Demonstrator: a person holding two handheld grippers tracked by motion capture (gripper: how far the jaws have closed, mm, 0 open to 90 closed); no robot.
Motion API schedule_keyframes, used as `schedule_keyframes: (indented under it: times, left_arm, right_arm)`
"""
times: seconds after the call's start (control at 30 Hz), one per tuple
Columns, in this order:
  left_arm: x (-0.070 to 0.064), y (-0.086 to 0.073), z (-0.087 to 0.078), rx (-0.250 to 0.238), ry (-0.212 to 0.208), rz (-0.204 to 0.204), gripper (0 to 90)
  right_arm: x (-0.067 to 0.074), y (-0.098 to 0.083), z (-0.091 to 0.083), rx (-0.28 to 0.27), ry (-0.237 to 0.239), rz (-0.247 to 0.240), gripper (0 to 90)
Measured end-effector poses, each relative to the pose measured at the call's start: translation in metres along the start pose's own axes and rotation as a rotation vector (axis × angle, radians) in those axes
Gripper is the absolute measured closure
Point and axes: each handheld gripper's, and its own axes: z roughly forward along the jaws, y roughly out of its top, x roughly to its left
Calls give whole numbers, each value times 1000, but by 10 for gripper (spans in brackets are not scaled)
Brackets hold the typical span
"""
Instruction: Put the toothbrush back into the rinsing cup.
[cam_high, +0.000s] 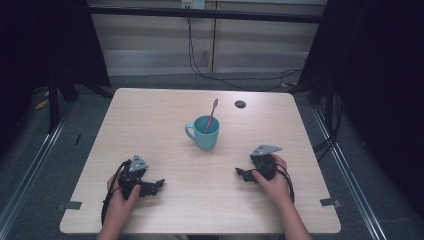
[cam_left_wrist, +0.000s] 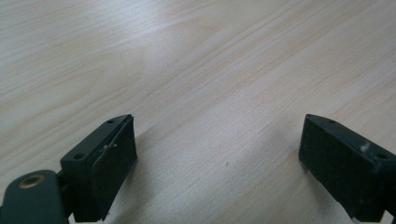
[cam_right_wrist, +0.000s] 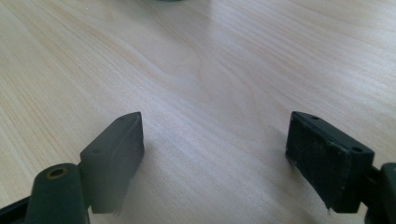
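My left gripper (cam_high: 159, 183) rests on the pale wooden table (cam_high: 150, 120) at about seven o'clock, jaws spread wide over bare wood with nothing between them. At the table's centre stands the teal ceramic mug (cam_high: 204, 132), its handle toward nine o'clock, with the pink toothbrush (cam_high: 212, 114) leaning in it toward one o'clock. My right gripper (cam_high: 240, 172) sits at about five o'clock, also gaping and empty. To do the reach well, I judge I should approach the toothbrush from above without nudging the mug.
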Motion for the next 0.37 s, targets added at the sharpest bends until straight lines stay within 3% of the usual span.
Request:
schedule_keyframes:
  times: [0.37]
  left_arm:
    - [0,0,0,1,0,0,108]
  right_arm:
    - [0,-1,-1,2,-4,8,188]
